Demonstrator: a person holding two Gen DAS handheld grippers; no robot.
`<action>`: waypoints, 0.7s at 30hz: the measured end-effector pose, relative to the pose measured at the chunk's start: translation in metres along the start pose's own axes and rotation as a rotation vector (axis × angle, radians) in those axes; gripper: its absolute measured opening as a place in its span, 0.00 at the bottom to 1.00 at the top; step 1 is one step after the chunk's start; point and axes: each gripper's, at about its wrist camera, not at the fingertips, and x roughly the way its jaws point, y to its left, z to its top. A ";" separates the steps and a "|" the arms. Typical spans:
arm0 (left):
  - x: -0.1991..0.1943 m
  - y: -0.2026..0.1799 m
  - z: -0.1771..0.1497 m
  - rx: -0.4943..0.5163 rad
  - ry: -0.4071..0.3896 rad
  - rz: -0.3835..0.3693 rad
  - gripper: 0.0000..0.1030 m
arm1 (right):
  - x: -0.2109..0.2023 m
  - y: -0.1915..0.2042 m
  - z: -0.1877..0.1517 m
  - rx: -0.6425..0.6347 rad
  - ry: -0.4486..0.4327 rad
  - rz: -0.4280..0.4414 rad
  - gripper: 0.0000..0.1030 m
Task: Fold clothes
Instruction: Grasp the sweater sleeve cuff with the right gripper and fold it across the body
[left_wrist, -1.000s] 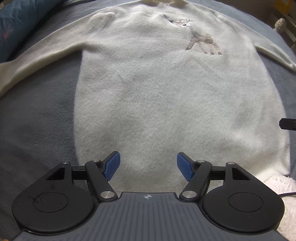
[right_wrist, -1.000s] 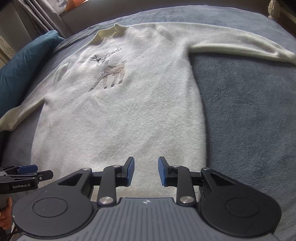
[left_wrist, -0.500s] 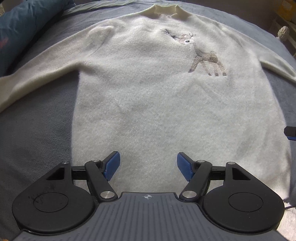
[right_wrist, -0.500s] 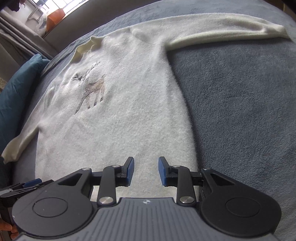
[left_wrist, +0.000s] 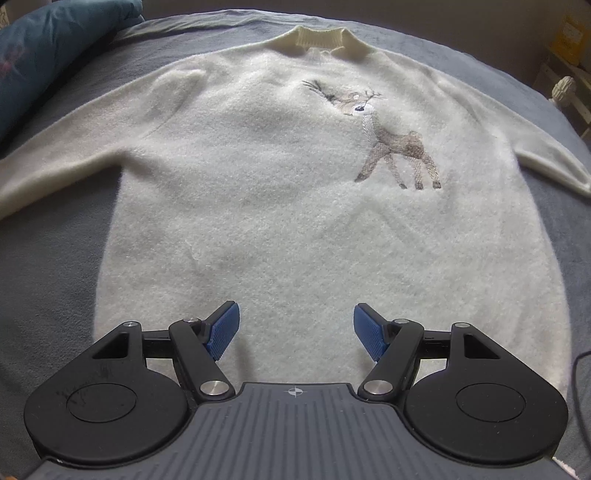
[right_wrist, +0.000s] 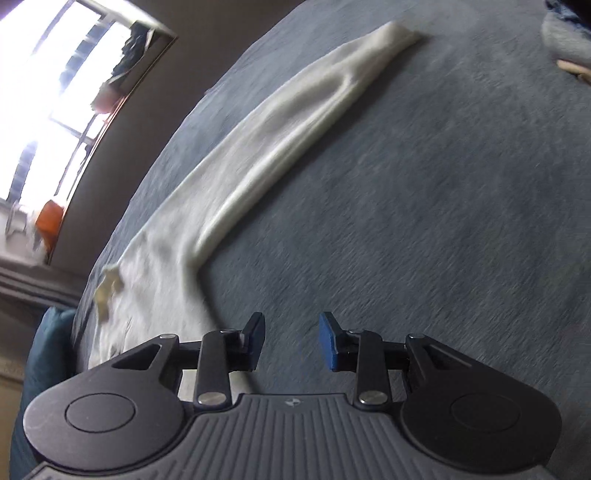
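Garment: cream, fuzzy knit long-sleeved sweater (left_wrist: 280, 206) with a ribbed collar and an embroidered brown deer (left_wrist: 395, 147) on the chest. It lies front up and flat on a grey-blue fleece bed cover (right_wrist: 424, 206). All places below are given relative to the sweater.

Status: no fold made yet, judging from how it lies. Body spread full width, hem nearest the left wrist camera, collar at the far end. Both sleeves run straight out from the shoulders onto the cover. No crease or doubled layer visible anywhere.

Left claw (left_wrist: 295, 332): released, blue pads wide apart, hovering over the lower middle of the body just inside the hem. Nothing between the pads.

Right claw (right_wrist: 291, 341): released, pads at a moderate gap that has just been widening, nothing between them. It sits off the sweater's side edge, over bare cover below the outstretched sleeve (right_wrist: 295, 110). View is motion-blurred; the sleeve cuff lies well apart from the pads.

Remaining, by my estimate: everything. Both sleeves folded in across the body, sides in if wanted, then hem brought up to the collar.

Teal pillow (left_wrist: 48, 48) beyond the other sleeve, not involved.
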 end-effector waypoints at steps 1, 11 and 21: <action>0.002 -0.002 0.001 0.002 -0.002 -0.001 0.67 | 0.001 -0.007 0.012 0.023 -0.030 -0.011 0.33; 0.021 -0.007 0.010 -0.013 -0.010 0.004 0.68 | 0.055 -0.063 0.131 0.323 -0.231 0.003 0.40; 0.029 -0.017 0.013 0.003 -0.070 0.057 0.70 | 0.121 -0.103 0.175 0.543 -0.288 0.166 0.45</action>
